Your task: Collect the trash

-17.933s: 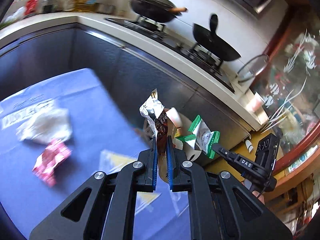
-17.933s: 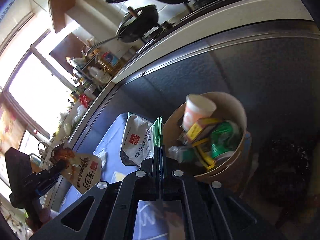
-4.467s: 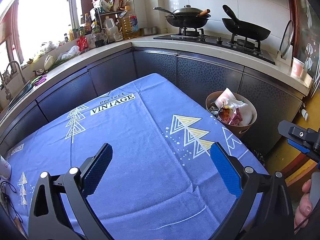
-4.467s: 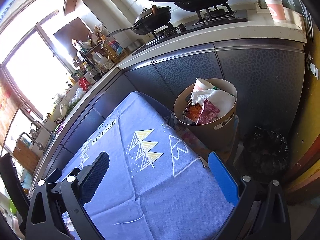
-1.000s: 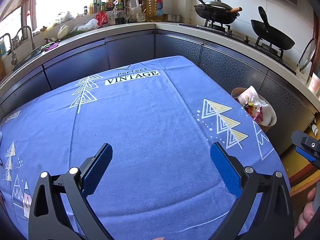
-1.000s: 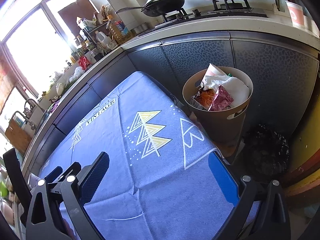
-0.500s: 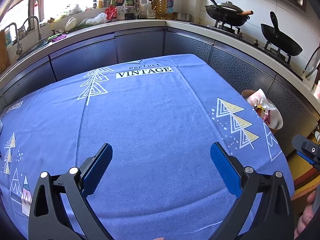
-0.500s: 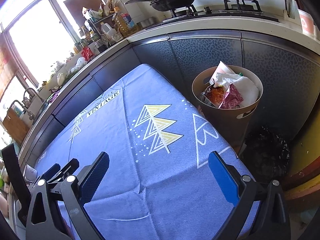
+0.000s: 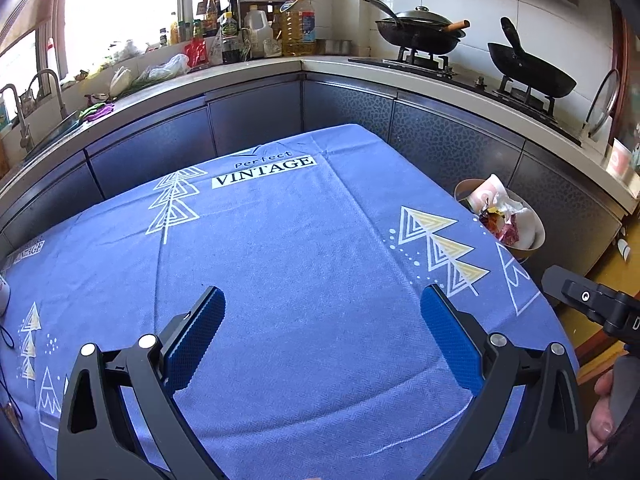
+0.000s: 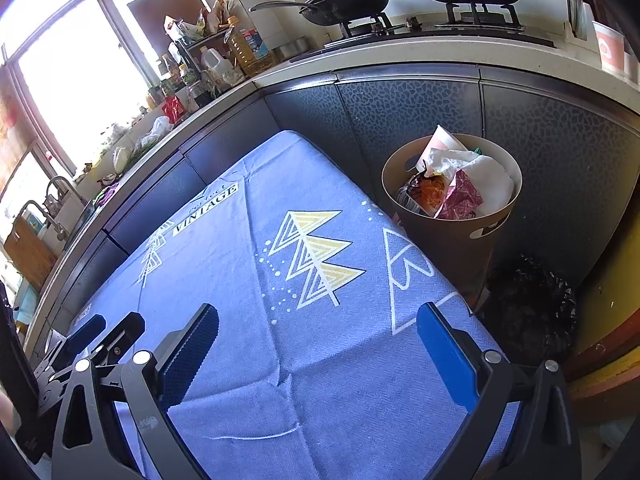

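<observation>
The left tool (image 9: pixel 322 316) hovers over the blue tabletop (image 9: pixel 288 248) with its blue-padded fingers (image 9: pixel 196 334) spread wide and nothing between them. The right tool (image 10: pixel 318 334) is likewise wide apart and carries nothing, hanging above the near right part of the same cloth. The trash (image 10: pixel 460 184), a heap of crumpled white paper, a paper cup and red and orange wrappers, lies inside the round brown bin (image 10: pixel 448 236), which stands on the floor just beyond the far right edge of the tabletop, against the dark kitchen cabinets (image 10: pixel 404 108). Two black woks (image 9: pixel 420 36) sit on the stove behind.
</observation>
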Available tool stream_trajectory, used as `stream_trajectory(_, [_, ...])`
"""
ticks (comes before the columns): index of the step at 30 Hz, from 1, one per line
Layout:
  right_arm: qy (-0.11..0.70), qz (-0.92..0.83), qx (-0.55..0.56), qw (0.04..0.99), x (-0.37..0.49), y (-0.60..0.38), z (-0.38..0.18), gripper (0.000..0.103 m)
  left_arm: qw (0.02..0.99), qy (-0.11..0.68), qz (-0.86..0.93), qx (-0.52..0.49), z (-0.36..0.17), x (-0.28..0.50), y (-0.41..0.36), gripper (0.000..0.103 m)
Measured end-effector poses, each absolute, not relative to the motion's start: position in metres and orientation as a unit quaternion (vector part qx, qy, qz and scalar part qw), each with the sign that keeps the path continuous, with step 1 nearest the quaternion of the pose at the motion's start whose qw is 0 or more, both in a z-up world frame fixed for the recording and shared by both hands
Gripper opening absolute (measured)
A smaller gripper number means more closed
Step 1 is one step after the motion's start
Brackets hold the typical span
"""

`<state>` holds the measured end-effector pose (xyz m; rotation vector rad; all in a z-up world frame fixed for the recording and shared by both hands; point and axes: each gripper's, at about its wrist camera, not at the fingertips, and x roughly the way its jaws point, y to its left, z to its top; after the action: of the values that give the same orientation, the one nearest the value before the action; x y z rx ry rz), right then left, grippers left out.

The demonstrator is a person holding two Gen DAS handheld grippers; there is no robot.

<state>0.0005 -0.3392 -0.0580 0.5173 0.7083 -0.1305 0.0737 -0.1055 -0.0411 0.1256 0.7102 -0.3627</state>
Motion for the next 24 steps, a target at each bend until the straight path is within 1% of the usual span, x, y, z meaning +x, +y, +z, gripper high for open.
stream_trajectory(5, [0.336,-0.071,0.258,0.903,-0.008,-0.348,-0.057,0.099,0.930,0.304,-0.185,0.093,-0.033,0.053,-0.119,0.097])
stream_trajectory(10, [0.329,-0.074,0.263,0.904,-0.016,-0.354,-0.056,0.099,0.928,0.301,-0.197,0.099,-0.026,0.045,-0.133,0.097])
stream_trajectory(16, [0.319,-0.087,0.274,0.903,-0.031,-0.368,-0.054,0.099,0.924,0.308,-0.213,0.070,-0.012,0.046,-0.143,0.097])
stream_trajectory(24, [0.308,-0.103,0.290,0.900,-0.046,-0.386,-0.055,0.099,0.928,0.287,-0.209,0.108,-0.001,0.037,-0.173,0.097])
